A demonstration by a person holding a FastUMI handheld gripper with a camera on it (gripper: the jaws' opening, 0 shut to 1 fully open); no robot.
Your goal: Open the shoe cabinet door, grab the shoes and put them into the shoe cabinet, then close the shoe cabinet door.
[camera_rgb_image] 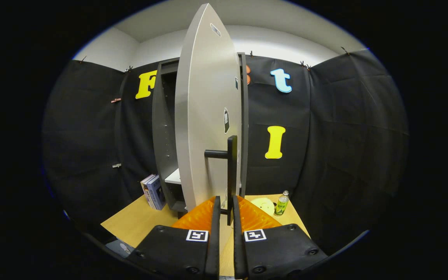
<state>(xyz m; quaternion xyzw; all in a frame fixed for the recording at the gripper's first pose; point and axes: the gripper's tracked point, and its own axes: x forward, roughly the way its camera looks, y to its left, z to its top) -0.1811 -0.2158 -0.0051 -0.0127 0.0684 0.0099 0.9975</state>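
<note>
Now, as we see it from the gripper view:

Tool: our tool has its two fingers drawn close together, with the lower end of the door handle in the narrow gap between them; we cannot tell whether both fingers press on it.

Door handle: the dark vertical bar stands off the door on a short horizontal post, and its bottom end dips between our fingertips.

Cabinet door: the pale grey door is swung partly open, nearly edge-on to us, rising tall just ahead of the fingers.

Shoe cabinet: the dark grey cabinet stands behind the door, its inside open to the left of the door; we see a white shelf low inside it.

Bench: the wooden bench carries the cabinet.

Books: a few upright books lean just beside the cabinet's left wall.

Bottle: a small green bottle stands on the bench to the right of the cabinet.

Yellow object: a pale yellow thing lies touching or just beside the bottle; we cannot tell what it is.
</note>
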